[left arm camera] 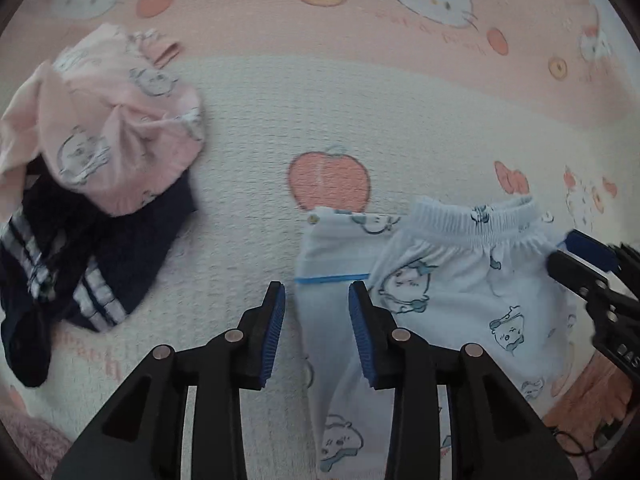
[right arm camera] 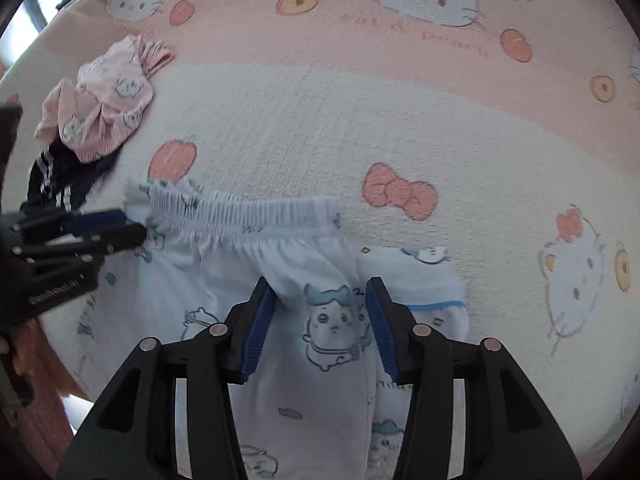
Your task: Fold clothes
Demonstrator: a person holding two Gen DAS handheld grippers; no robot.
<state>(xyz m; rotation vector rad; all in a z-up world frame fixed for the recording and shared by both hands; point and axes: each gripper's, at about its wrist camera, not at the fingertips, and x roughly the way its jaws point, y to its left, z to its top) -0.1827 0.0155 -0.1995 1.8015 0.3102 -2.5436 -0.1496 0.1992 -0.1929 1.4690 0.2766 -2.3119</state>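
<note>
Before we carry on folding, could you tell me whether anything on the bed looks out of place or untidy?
Yes: the pink garment lies crumpled and twisted on top of the navy striped garment, a loose heap rather than a folded stack. The light blue pants lie fairly flat.

Pale blue printed cotton trousers (right arm camera: 320, 320): soft matt knit, shirred elastic waistband.
Pink printed garment (left arm camera: 116, 120): matt, crumpled cloth.
Navy white-striped garment (left arm camera: 80, 264): matt knit.
Pink-and-cream cartoon bedspread (right arm camera: 400, 120): coarse, waffle-textured weave.
Black gripper jaws: matt plastic, ribbed blue pads (left arm camera: 276, 332), metal pins.
</note>
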